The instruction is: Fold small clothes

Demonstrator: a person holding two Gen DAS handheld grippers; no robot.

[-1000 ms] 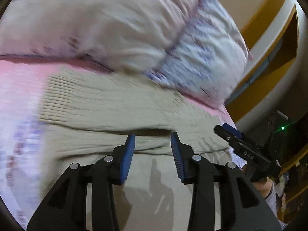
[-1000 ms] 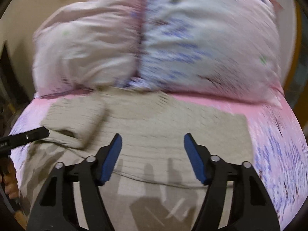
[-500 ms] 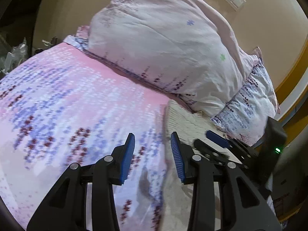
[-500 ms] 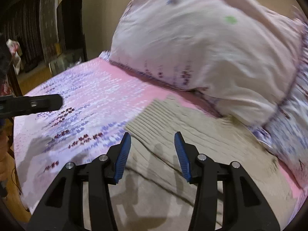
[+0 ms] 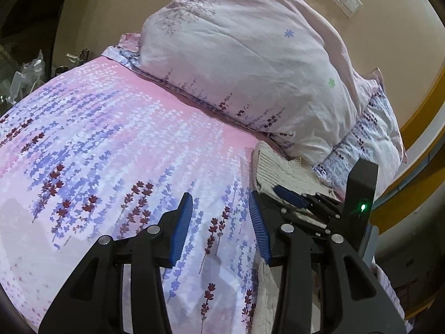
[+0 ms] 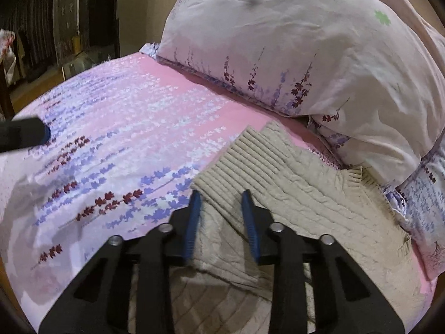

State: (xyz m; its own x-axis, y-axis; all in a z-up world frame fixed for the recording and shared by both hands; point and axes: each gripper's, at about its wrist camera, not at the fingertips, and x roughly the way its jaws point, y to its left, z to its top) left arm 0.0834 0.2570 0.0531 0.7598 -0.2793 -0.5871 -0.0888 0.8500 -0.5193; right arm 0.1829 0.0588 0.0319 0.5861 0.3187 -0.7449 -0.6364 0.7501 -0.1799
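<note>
Your right gripper (image 6: 219, 217) is closing over the ribbed hem of the beige cable-knit sweater (image 6: 306, 208), which lies on the floral bedsheet (image 6: 116, 128) near the pillows (image 6: 319, 55); the pads seem not to press it yet. Your left gripper (image 5: 221, 220) is opening over bare sheet, left of the sweater.

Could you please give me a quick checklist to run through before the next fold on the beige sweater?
1. Beige sweater lies on the bedsheet: ok.
2. Ribbed cuff sits between the right gripper jaws, which are closing: ok.
3. Pads firmly pressing the knit: cannot tell.
4. Left gripper holds cloth: not ok, its jaws are opening over bare sheet.
5. Pillow clear of the sweater: not ok, it touches the far edge.
</note>
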